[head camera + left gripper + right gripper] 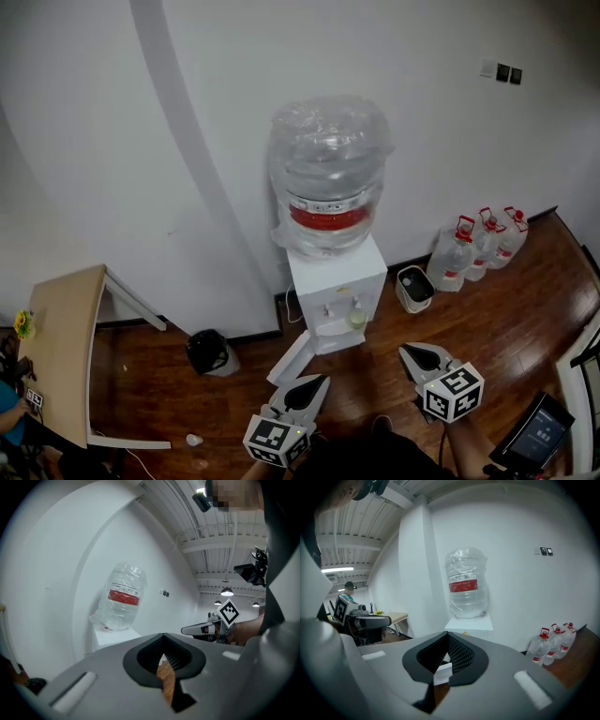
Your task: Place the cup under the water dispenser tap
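Two grippers, both empty and a little way short of the water dispenser (336, 281). My left gripper (314, 386) is released, with just floor (506, 337) showing through the gap. The right gripper (412, 354) is clenched on nothing. The cup (356, 319) sits in the dispenser's recess, under the right-hand tap (355, 305).

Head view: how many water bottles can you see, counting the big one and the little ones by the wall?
Big clear bottle: 1
Small jugs with red caps: 3
Total: 4
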Available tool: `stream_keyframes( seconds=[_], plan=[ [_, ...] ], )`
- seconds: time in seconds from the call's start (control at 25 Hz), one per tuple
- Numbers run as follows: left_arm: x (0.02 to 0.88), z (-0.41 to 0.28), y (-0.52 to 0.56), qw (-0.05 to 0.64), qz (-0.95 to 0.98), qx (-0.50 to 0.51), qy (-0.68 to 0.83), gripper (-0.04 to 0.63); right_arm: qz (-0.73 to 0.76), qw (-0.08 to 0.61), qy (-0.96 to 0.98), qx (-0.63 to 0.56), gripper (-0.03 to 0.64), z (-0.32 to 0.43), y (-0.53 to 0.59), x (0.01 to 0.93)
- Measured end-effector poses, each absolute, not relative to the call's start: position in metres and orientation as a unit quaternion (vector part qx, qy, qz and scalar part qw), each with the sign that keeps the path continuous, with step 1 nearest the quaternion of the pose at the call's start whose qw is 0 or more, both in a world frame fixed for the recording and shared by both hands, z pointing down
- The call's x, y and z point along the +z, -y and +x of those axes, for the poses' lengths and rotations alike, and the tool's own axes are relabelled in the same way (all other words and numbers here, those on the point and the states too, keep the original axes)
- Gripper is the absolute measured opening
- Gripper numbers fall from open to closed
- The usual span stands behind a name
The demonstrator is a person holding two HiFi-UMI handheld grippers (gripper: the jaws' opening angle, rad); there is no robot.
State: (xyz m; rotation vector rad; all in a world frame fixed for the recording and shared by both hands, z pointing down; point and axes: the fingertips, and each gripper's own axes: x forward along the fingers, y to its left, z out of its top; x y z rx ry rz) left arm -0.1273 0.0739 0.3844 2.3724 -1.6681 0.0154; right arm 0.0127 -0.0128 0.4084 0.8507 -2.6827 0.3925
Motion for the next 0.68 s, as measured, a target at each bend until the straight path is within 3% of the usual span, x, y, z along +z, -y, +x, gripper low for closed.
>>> stream_keyframes(
  seconds=[0.68],
  plan=[
    [0.379, -0.104, -0.054, 0.099, 0.829, 0.022, 0.55, 0.121, 0.295, 0.131, 0.937, 0.133, 0.0, 0.031, 0.035, 0.402]
  ],
)
